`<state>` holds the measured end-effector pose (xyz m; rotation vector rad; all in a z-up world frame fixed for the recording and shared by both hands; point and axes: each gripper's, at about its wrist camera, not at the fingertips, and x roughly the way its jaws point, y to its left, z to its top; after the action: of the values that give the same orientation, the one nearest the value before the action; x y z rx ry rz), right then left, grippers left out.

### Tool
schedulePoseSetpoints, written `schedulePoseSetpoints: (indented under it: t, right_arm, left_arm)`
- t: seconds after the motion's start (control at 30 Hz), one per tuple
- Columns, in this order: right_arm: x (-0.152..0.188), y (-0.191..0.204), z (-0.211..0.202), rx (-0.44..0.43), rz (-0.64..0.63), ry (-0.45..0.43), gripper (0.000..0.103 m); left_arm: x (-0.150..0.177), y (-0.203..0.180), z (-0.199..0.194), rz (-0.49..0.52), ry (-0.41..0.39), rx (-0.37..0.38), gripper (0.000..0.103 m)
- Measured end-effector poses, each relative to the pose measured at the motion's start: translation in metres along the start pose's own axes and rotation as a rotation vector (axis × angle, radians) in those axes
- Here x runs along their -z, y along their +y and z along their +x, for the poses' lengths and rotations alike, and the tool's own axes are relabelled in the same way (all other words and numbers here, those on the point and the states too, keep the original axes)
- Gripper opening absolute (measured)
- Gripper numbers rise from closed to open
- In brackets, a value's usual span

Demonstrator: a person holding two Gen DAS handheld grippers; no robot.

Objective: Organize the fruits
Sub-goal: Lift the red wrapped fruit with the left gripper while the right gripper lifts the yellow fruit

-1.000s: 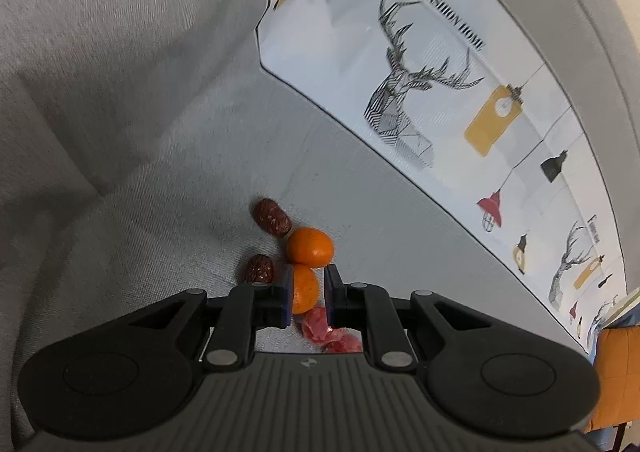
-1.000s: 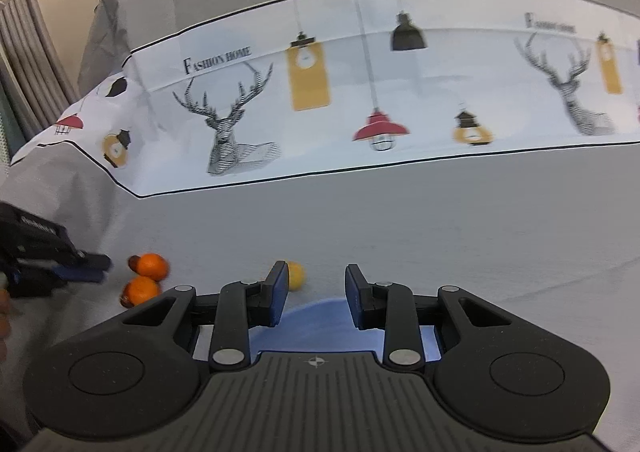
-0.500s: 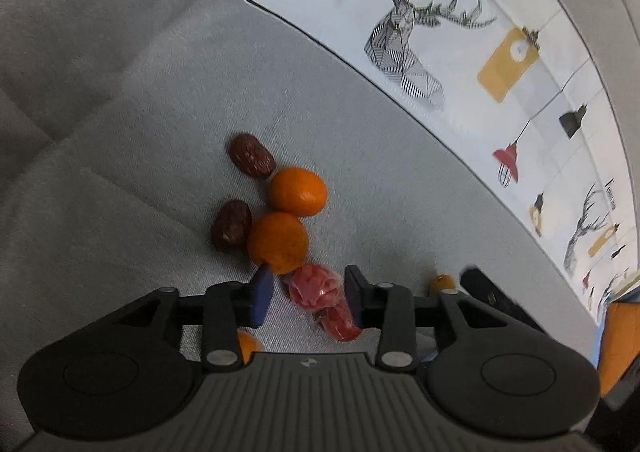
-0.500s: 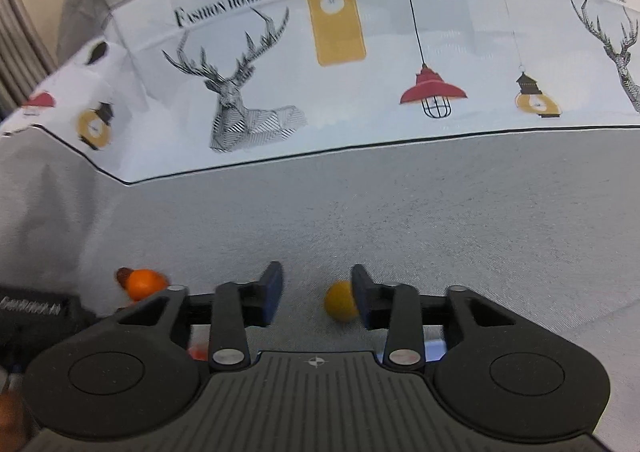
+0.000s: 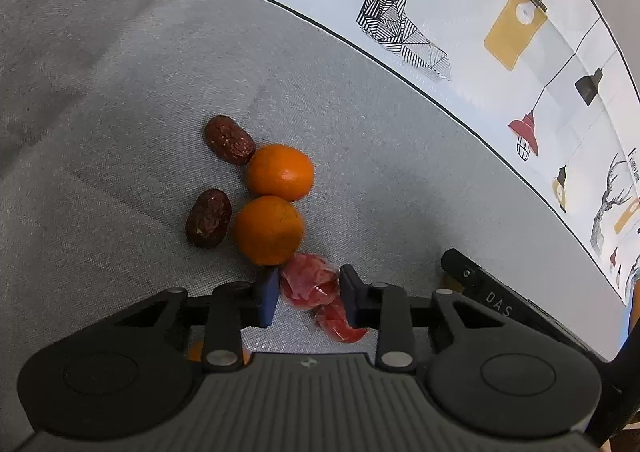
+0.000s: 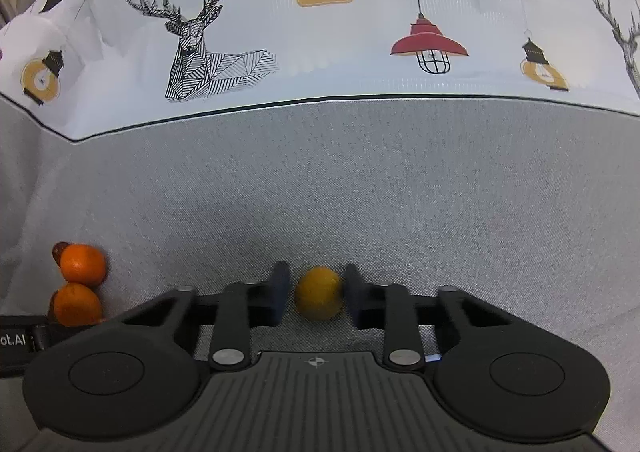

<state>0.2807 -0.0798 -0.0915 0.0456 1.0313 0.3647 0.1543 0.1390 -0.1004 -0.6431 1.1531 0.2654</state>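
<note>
Hand-held grippers (image 5: 307, 294) (image 6: 316, 298) astride glossy wrapper (image 5: 310, 284), round yellow fruit (image 6: 319, 298)

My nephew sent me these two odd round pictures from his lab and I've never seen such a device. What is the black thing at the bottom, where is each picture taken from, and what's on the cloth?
The black shape is a hand-held claw with two fingers; a person carries one in each hand, each with a camera looking along its fingers. One picture comes from the left claw, the other from the right claw. On the grey cloth lie two oranges, two dried dates, a red wrapped sweet and a small yellow fruit. Both claws are open: the sweet sits between the left fingers, the yellow fruit between the right, neither gripped yet.
</note>
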Motion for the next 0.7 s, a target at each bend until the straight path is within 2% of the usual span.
schedulePoseSetpoints:
  t: [0.23,0.43,0.7]
  right_arm:
    - [0.0,0.014,-0.015,-0.086,-0.062,-0.045,0.027]
    - [0.004,0.016,-0.006,-0.088,-0.06,0.007,0.027]
    - [0.002,0.014,-0.026,-0.132,-0.043,-0.082,0.027]
  left_arm:
    - [0.001,-0.005,-0.008,0.033,-0.043,-0.01,0.034]
    - [0.002,-0.004,-0.006,0.033,-0.041,-0.014,0.034]
    - [0.003,-0.009,-0.016,0.066,-0.082,0.001,0.034]
